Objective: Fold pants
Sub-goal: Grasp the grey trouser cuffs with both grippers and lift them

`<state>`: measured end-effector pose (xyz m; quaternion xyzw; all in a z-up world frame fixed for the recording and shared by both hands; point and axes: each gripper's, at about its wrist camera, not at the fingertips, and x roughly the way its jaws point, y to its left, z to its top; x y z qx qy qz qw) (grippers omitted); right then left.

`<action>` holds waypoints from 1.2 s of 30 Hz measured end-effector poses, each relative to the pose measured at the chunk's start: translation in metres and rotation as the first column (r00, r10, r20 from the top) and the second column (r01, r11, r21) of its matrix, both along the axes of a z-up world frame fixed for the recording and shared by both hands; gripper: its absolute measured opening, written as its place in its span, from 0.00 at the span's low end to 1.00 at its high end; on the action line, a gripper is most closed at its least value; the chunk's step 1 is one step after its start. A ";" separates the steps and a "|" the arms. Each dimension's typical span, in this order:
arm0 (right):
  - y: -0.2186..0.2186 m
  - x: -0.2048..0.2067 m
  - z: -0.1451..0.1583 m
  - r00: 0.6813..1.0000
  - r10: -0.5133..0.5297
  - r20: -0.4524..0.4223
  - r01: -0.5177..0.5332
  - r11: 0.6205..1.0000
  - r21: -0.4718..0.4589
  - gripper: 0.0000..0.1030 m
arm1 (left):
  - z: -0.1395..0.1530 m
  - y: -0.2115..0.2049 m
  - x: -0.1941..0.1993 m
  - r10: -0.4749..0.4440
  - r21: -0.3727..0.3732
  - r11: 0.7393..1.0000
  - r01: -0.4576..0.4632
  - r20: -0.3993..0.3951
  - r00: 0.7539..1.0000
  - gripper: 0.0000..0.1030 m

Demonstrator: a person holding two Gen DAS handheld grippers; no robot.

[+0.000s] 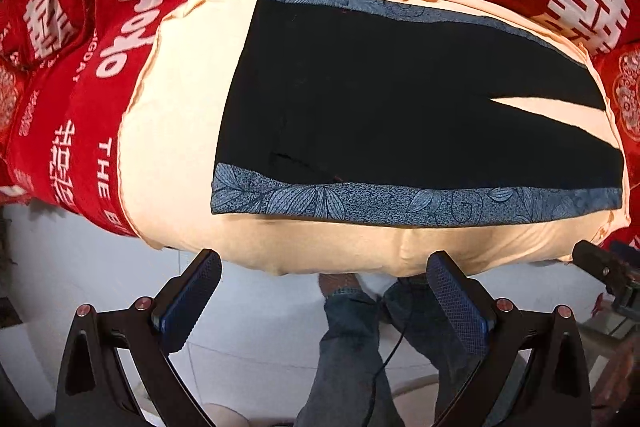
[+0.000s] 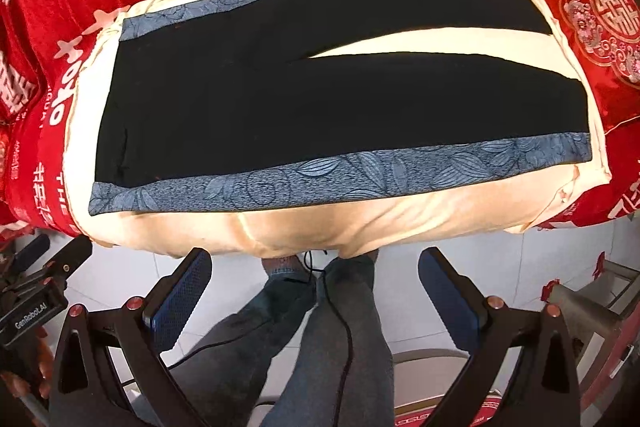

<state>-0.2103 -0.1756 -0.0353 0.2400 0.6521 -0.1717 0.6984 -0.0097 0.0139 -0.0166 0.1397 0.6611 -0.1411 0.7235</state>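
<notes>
Black pants point(image 1: 400, 99) lie flat, unfolded; both grippers, left point(image 1: 324, 267) and right point(image 2: 316, 267), hover spread apart near their blue side stripe point(image 2: 320, 175), likely needing a grasp first.

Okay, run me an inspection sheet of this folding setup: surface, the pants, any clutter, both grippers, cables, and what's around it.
Surface: cream cloth spread over a red bedspread printed with white characters; its near edge hangs down, slightly wrinkled.
Job's things: black pants with blue leaf-patterned side stripes lie flat and unfolded, waistband to the left, legs slightly parted.
Clutter: nothing seen on the cloth; a red embroidered cushion sits beside its right end.
Grippers: left gripper open, empty, short of the cloth edge; right gripper likewise.
Cables: a black cable runs down over the person's jeans.
Surroundings: white tiled floor.
</notes>
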 end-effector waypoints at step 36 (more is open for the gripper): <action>0.027 0.038 -0.210 0.852 -0.497 0.166 0.195 0.594 0.781 0.73 | -0.156 0.073 0.061 0.390 -0.337 0.827 -0.450 -0.231 0.891 1.00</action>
